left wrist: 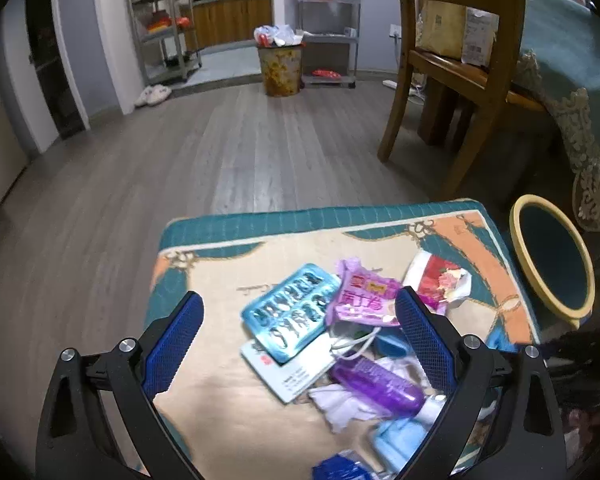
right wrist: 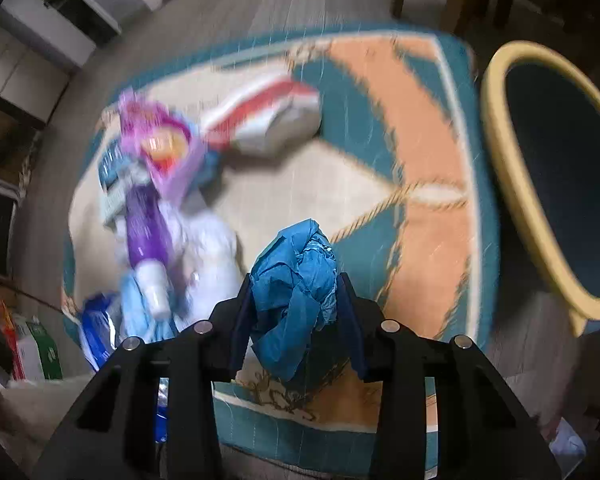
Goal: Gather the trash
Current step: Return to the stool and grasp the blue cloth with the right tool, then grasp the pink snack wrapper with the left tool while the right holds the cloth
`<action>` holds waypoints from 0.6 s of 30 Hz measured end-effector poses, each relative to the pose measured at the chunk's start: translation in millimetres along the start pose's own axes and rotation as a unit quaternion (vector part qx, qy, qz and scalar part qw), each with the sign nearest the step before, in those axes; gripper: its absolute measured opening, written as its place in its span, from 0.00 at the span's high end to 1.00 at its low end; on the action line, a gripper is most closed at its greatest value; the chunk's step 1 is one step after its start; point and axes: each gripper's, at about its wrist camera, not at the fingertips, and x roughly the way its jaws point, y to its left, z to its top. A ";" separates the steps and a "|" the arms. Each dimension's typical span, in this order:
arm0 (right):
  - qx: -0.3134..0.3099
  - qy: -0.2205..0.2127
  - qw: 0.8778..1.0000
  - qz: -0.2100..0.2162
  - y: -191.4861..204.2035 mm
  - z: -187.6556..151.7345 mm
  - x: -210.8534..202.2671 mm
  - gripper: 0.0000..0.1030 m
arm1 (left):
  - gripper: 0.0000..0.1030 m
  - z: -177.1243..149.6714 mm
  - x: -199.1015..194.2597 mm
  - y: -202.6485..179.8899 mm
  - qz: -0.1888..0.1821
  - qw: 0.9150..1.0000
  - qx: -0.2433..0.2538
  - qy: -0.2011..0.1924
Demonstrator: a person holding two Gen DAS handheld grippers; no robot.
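A: Right gripper, state of the fingers?
B: Clamped on a crumpled blue wad, one finger pressed against each side of it. It is held above the patterned mat.

A: Left gripper?
B: Fingers spread wide, gripping nothing. It hangs over the trash pile.

A: What lies between the left fingers?
B: A teal blister pack, with a white card under it. A purple wrapper sits just beside the right-hand finger. A purple tube and white tissue lie nearer the gripper's base.

A: The bin?
B: The yellow-rimmed bin stands beyond the mat's edge, to the right of the right fingers. A red-and-white packet lies ahead of them.
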 end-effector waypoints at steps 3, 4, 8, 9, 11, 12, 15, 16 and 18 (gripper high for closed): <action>0.019 -0.024 0.999 0.011 -9.7 8.6 -17.6 0.62 | 0.07 -0.4 12.0 -10.0 0.002 1.000 -0.001 0.010; 0.025 -0.029 0.999 0.014 -13.1 9.3 -21.8 0.62 | 0.07 -0.9 18.2 -14.8 0.003 1.000 0.000 0.016; 0.046 -0.052 0.997 0.020 -30.5 16.4 -39.6 0.62 | 0.07 -1.2 40.2 -33.3 0.003 0.999 0.015 0.035; 0.054 -0.055 0.997 0.025 -33.9 17.1 -42.0 0.62 | 0.07 -0.1 45.7 -37.0 0.002 0.999 0.020 0.039; 0.070 -0.060 0.995 0.034 -41.7 22.2 -44.4 0.62 | 0.07 5.8 59.5 -43.0 0.000 0.999 0.032 0.044; 0.075 -0.061 0.995 0.038 -44.5 23.0 -45.2 0.62 | 0.07 6.9 62.5 -43.5 -0.001 0.998 0.033 0.045; 0.072 -0.065 0.994 0.041 -47.8 23.4 -48.5 0.62 | 0.10 9.1 78.9 -40.3 -0.013 0.998 0.031 0.059; 0.067 -0.066 0.995 0.041 -46.9 24.5 -48.8 0.62 | 0.17 7.8 84.0 -38.6 -0.020 0.997 0.031 0.067; 0.059 -0.067 0.995 0.038 -47.0 26.2 -49.1 0.62 | 0.44 5.6 90.9 -37.3 -0.028 0.995 0.034 0.084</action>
